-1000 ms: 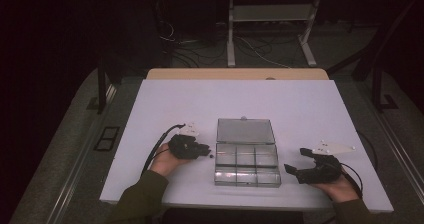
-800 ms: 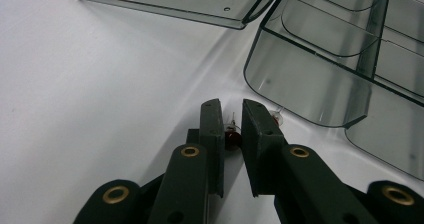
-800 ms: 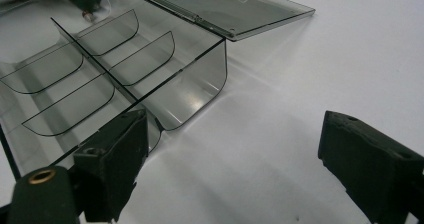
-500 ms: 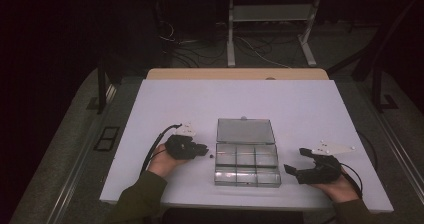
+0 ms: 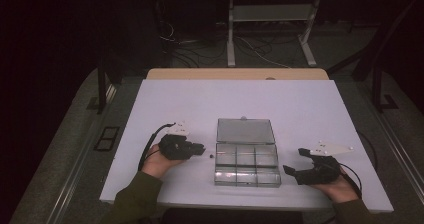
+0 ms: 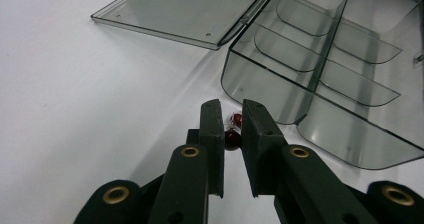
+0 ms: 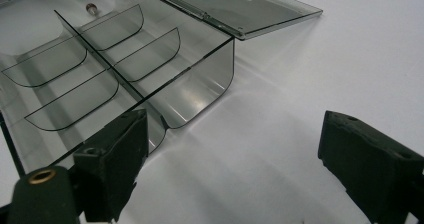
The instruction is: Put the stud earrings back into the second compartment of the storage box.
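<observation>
From the high view, a clear plastic compartment box sits on the white table, its lid folded flat open on the far side. The left tool is held level just to the left of the box, pointing at its left wall, with a small dark bead on the table between the tool tip and the box. The right tool rests at the box's right end, its jaws spread wide with nothing between them, one jaw close to the box's near right corner.

In the left gripper view, the left tool has its jaws nearly together and pinches a small dark red bead between the pads. A second red bead lies on the table just beyond the jaw tips, close to the curved wall of the box. The lid lies flat on the table to the upper left.

In the right gripper view, the right tool is wide open and holds nothing; bare table shows between its jaws. Its left jaw stands just beside the rounded corner of the box, whether touching cannot be told. Seen through the clear walls at the far side of the box is a small red bead. The open lid lies beyond.
</observation>
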Available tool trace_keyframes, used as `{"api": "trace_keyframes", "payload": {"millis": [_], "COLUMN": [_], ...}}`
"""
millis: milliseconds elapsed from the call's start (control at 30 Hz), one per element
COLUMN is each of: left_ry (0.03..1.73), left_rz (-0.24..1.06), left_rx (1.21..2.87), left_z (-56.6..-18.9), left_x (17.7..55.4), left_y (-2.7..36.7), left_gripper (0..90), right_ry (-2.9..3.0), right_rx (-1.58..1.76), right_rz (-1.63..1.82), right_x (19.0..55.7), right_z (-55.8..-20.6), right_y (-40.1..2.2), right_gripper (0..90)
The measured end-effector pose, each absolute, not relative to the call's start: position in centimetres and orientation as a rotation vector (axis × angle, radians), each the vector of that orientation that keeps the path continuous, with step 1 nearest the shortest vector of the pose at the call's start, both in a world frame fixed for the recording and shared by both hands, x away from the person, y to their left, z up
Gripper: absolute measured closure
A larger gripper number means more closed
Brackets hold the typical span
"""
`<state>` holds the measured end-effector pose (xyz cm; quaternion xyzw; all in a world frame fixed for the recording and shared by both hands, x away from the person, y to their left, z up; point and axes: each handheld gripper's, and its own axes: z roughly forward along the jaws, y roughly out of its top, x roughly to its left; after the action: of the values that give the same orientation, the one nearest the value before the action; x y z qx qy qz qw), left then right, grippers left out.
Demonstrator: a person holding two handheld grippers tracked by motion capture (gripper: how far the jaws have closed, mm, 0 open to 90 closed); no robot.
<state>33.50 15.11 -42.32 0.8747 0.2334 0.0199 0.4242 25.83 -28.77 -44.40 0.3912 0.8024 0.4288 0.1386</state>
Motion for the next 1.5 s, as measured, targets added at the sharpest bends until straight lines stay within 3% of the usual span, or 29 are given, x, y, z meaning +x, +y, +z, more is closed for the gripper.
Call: {"api": "trace_keyframes", "payload": {"millis": [500,1500], "left_ry": [0.551,0.438], "left_rz": [0.033,-0.022], "left_rx": [2.137,2.126], "left_z": [-40.5,-39.3], "left_x": [32.9,32.8], "left_y": [14.4,9.1], "left_gripper": [78.8,78.8], "right_ry": [2.324,2.314], "right_rx": [1.127,1.138], "right_rz": [1.229,1.225], "right_x": [25.8,25.8], "right_z": [-44.4,-44.3], "right_y": [-28.7,-28.8], "right_gripper": [12.2,12.1]}}
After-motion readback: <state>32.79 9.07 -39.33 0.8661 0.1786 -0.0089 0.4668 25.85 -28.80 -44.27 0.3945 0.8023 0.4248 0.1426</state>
